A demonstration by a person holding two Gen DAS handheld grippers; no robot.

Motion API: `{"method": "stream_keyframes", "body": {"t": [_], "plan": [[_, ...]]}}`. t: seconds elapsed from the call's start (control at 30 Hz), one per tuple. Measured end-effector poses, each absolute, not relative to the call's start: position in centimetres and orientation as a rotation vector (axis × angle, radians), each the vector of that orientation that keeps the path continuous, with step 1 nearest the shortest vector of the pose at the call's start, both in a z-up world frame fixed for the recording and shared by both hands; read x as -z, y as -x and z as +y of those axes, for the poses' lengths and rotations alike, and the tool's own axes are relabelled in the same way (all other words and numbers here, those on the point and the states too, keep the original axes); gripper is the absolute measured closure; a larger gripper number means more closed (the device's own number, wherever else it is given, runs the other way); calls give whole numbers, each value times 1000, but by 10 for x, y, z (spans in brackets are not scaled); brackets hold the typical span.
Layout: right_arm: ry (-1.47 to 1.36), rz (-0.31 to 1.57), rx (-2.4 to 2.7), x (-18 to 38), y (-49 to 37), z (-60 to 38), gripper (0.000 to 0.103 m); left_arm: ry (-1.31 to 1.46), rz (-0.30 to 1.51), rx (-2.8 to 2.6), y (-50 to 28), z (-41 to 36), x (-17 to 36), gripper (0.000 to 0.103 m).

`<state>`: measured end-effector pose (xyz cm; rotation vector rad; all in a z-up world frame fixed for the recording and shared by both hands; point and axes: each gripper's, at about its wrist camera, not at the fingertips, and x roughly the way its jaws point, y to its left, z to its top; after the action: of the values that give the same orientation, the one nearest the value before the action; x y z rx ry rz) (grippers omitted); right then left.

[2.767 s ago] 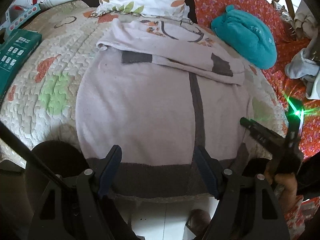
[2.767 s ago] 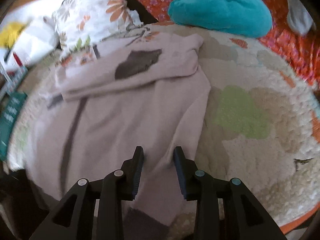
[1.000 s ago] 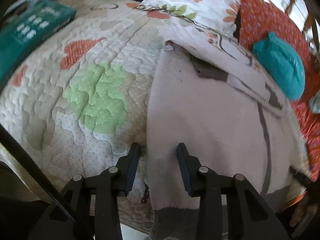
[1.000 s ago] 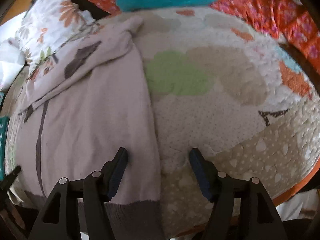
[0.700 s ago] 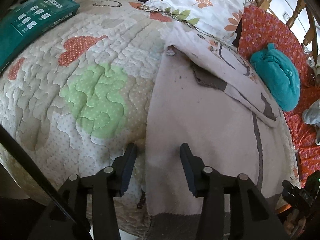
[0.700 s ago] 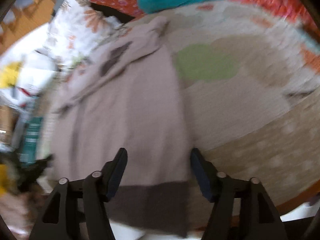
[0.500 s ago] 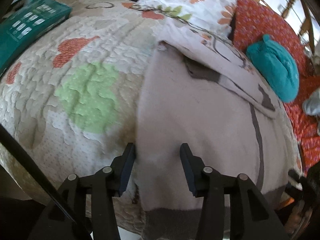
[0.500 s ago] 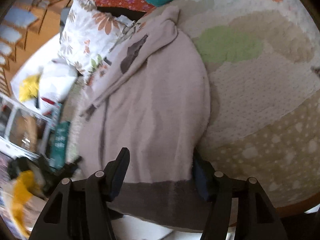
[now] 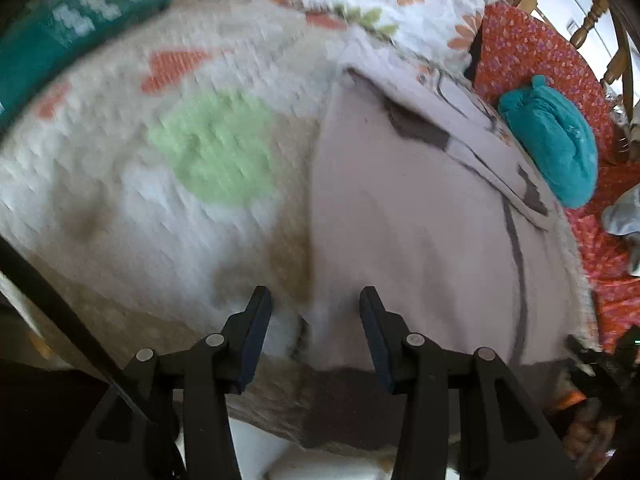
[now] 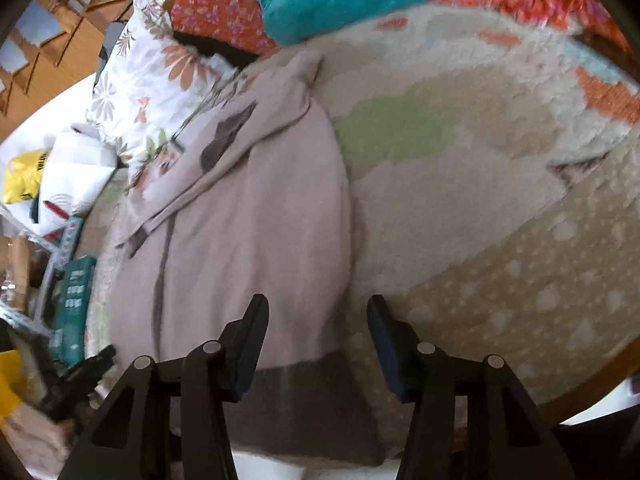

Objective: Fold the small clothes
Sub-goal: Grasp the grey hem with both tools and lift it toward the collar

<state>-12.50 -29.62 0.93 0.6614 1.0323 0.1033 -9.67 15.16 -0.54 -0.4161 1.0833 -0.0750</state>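
Observation:
A pale mauve sweater [image 9: 420,216] with a dark grey hem lies flat on the quilted bed cover [image 9: 168,184], sleeves folded across its top. My left gripper [image 9: 314,312] is open over the sweater's lower left edge, just above the hem. In the right wrist view the same sweater [image 10: 256,216] spreads out, and my right gripper [image 10: 316,320] is open over its lower right corner by the grey hem band [image 10: 304,396]. Neither gripper holds cloth. The left gripper [image 10: 80,372] shows at the lower left of that view.
A folded teal garment [image 9: 556,148] lies on an orange floral cloth [image 9: 532,60] behind the sweater. A floral pillow [image 9: 400,4] sits at the back. A green box [image 9: 76,28] lies at the far left. The bed's front edge runs just under both grippers.
Both grippers have moved from the hem's middle out to the sweater's two lower corners. The right one has drawn back toward the hem. The sweater has not moved.

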Motion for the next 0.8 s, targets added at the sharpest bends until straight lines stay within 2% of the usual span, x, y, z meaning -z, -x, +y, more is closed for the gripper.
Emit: {"method": "stream_keyframes", "body": {"t": [0.13, 0.33, 0.43, 0.47, 0.53, 0.6, 0.67, 0.8], "plan": [[-684, 1053, -198, -9, 125, -284, 46, 376, 1116, 129, 105, 133, 9, 48], [-731, 1085, -260, -1, 134, -277, 47, 399, 1182, 193, 118, 122, 22, 48], [-715, 1123, -269, 6, 140, -266, 51, 368, 1191, 193, 123, 115, 22, 48], [-688, 1126, -262, 6, 141, -261, 52, 361, 1193, 189, 124, 114, 23, 52], [-606, 1134, -233, 2, 141, -250, 58, 343, 1193, 172, 126, 113, 22, 68], [-535, 1143, -185, 0, 140, -244, 86, 347, 1187, 169, 127, 116, 19, 93], [-552, 1138, -179, -2, 142, -248, 93, 415, 1172, 194, 129, 125, 11, 95], [-580, 1084, -187, -21, 148, -254, 94, 477, 1084, 221, 138, 141, -23, 95]]}}
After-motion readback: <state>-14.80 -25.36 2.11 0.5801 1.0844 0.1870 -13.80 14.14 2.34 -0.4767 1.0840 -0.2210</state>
